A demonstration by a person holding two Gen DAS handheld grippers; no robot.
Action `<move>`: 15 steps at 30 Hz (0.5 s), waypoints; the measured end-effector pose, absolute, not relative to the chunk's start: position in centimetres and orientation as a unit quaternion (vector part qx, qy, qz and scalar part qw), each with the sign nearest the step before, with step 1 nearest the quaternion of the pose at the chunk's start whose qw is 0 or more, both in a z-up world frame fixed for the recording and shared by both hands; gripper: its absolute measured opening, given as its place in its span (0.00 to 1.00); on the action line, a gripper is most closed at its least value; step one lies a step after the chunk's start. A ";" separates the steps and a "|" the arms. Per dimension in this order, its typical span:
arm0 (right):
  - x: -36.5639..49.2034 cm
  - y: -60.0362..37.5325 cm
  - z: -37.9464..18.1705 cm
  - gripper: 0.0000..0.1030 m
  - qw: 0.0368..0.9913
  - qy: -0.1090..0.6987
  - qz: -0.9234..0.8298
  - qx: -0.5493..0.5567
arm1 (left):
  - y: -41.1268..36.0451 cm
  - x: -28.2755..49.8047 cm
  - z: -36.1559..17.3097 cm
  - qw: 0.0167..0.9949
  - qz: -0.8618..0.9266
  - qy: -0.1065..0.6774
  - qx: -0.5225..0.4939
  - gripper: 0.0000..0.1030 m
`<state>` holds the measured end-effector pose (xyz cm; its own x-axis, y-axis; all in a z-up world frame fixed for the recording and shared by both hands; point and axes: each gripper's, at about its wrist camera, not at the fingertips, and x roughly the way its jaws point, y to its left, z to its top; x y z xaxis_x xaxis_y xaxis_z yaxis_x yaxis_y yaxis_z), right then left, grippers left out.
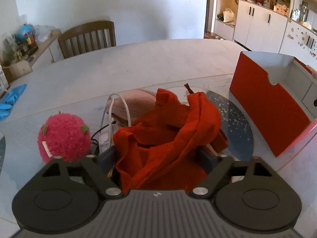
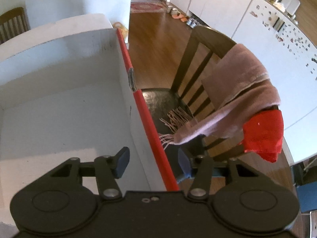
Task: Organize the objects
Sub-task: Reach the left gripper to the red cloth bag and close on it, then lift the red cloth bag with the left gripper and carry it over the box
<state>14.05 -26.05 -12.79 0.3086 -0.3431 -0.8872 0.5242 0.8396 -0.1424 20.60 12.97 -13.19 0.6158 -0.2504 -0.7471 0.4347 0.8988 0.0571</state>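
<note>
A crumpled red cloth [image 1: 168, 130] lies on the table, heaped over a pink fabric piece [image 1: 138, 101] and a white cable [image 1: 118, 109]. My left gripper [image 1: 156, 156] is down over the heap. Its jaws stand wide and open, and the cloth fills the gap between them. A fuzzy pink plush ball [image 1: 63, 136] sits just left of it. The red box [image 1: 271, 107] with a white inside stands at the right. My right gripper [image 2: 153, 163] is open and straddles that box's red wall [image 2: 146, 119]. One finger [image 2: 121, 162] is inside the box and the other outside.
The white table [image 1: 138, 63] carries a dark speckled mat [image 1: 235, 123] under the heap. A blue item [image 1: 11, 99] lies at its left edge and a wooden chair [image 1: 89, 37] stands behind. Beside the box, a dark chair [image 2: 198, 75] holds a mauve scarf [image 2: 237, 91] and a red cloth [image 2: 263, 132].
</note>
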 end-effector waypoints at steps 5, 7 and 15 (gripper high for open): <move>14.4 -25.7 -13.1 0.31 0.792 0.535 -0.285 0.077 | 13.4 20.7 -13.0 0.888 -0.203 0.394 0.124 0.47; 14.4 -25.4 -13.1 0.29 0.790 0.538 -0.285 0.070 | 13.5 20.6 -13.0 0.886 -0.205 0.395 0.133 0.35; 14.0 -25.2 -13.0 0.25 0.798 0.533 -0.275 0.053 | 13.6 19.9 -10.9 0.885 -0.213 0.394 0.127 0.10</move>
